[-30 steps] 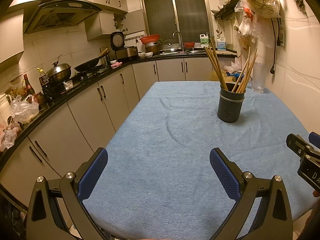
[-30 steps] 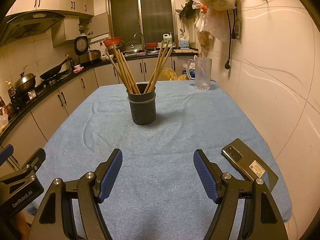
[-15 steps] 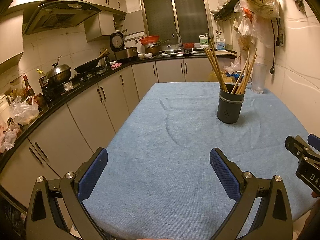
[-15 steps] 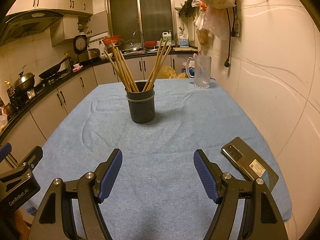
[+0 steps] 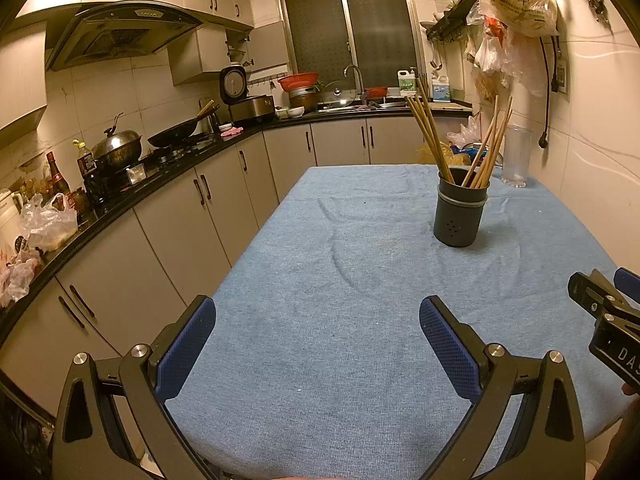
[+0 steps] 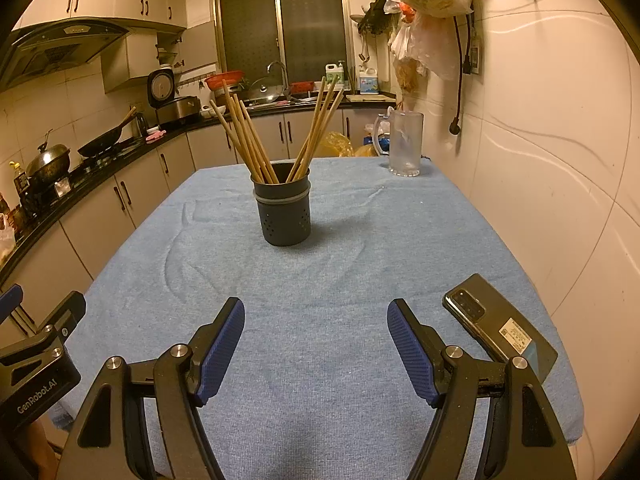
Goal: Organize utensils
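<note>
Left claw (image 5: 316, 334) wide open, nothing between its blue pads (image 5: 186, 346), hovering low over near left part of the counter (image 5: 320, 264), which is covered by a blue cloth. Bare cloth ahead of it, a few wrinkles toward the far side.

Dark utensil holder (image 6: 285, 208) stands upright around the middle of the counter, toward the far half; in the left wrist view it sits far right of the left claw. Wooden chopsticks (image 6: 248, 140) stand inside it, fanned in two bunches, one leaning left, one leaning right. No loose utensils seen on the cloth.

Right claw (image 6: 316, 336) also wide open and empty, near edge of the counter, pointed at the holder, well apart from it. Its body shows at the right edge of the left wrist view.

Right of the right claw, a dark phone (image 6: 498, 326) lies flat, back up, just beside the right finger, near the wall. Far right corner: clear glass mug (image 6: 405, 143) upright on the cloth.
</note>
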Demonstrator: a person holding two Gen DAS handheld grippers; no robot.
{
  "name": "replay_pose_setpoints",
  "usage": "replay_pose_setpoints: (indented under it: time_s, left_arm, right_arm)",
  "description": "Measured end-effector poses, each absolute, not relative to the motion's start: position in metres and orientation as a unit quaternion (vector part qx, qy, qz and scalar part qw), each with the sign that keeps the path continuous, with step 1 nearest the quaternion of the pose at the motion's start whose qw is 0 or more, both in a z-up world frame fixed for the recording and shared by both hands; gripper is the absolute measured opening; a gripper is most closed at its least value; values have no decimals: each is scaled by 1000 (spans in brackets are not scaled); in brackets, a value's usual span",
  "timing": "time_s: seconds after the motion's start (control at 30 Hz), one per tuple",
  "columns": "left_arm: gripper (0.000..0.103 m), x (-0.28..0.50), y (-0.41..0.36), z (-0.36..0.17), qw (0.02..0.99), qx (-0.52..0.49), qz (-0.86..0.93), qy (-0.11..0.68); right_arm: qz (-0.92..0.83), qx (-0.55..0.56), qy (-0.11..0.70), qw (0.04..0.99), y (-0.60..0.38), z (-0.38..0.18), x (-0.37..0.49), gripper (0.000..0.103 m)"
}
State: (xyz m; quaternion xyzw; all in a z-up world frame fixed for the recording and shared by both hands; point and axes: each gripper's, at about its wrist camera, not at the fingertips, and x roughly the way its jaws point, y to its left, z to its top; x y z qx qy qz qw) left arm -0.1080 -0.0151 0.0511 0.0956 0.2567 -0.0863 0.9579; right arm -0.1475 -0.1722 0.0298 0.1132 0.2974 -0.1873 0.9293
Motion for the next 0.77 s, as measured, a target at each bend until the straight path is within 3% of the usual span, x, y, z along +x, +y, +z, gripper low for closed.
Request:
replay_pose_setpoints:
  time_s: [0.53, 0.77]
  left_arm:
    - [101, -107, -17, 50, 957, 102, -86, 257]
    - [101, -64, -6, 41, 948, 84, -74, 299]
  right_arm:
    - [-186, 116, 302, 928, -174, 27, -146, 78]
    - [-191, 134, 332, 914, -207, 11, -121, 82]
